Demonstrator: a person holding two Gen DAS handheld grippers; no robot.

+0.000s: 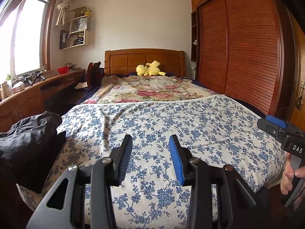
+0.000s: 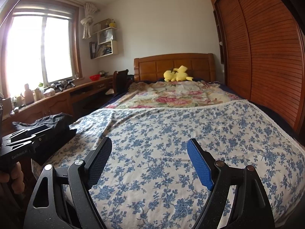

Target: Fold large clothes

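Both grippers hovered over the blue-flowered white bed sheet, jaws apart, nothing gripped.
Left gripper part open, right gripper wide; one pile of dark folded clothes at the sheet's left edge; one yellow plush toy; markings read "DAS", "GenRobot.AI".

Your left gripper hangs with jaws partly apart, nothing between them; your right gripper stands wide and empty (each hand, apparently, wrapped around its handle).
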